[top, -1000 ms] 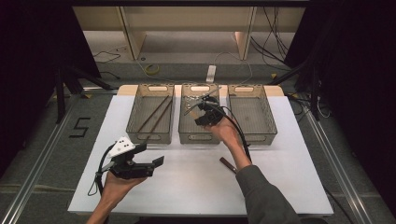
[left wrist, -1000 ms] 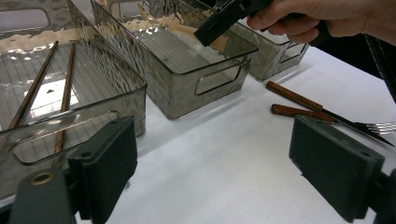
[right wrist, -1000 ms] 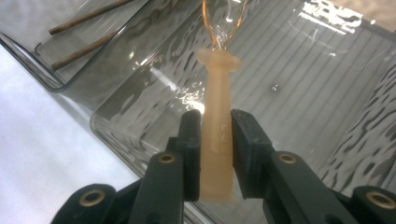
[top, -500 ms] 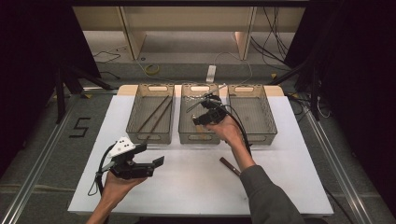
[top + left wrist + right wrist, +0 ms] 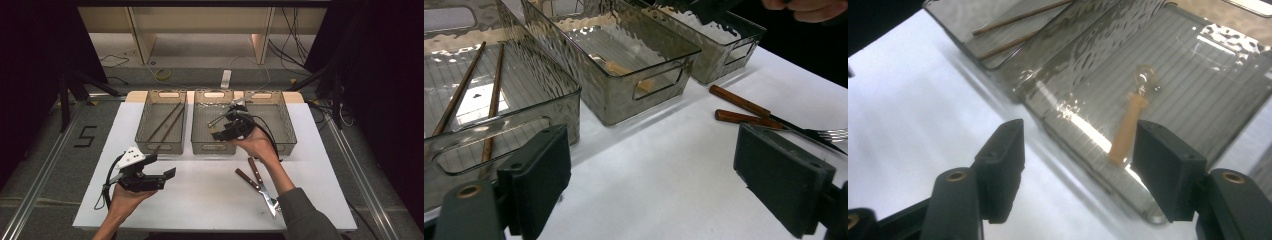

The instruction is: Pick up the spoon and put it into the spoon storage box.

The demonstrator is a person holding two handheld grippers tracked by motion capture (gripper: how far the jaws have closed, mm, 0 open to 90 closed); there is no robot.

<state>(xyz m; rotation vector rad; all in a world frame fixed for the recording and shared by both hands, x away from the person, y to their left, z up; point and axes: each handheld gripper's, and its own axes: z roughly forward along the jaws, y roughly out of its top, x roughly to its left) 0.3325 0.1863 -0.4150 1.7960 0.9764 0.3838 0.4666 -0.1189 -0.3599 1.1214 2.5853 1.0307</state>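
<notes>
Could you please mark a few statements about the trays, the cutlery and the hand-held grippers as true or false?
1. Two chopsticks lie in the left tray. True.
2. The right hand-held gripper is clamped on the wooden-handled utensil. False: its jaws have just been opening, and the utensil lies loose in the middle tray.
3. The knife and fork lie on the white table, outside the trays. True.
4. The left hand-held gripper holds a chopstick. False: its jaws stand open with nothing between them.
5. The right tray is stacked inside the middle one. False: they stand side by side.
</notes>
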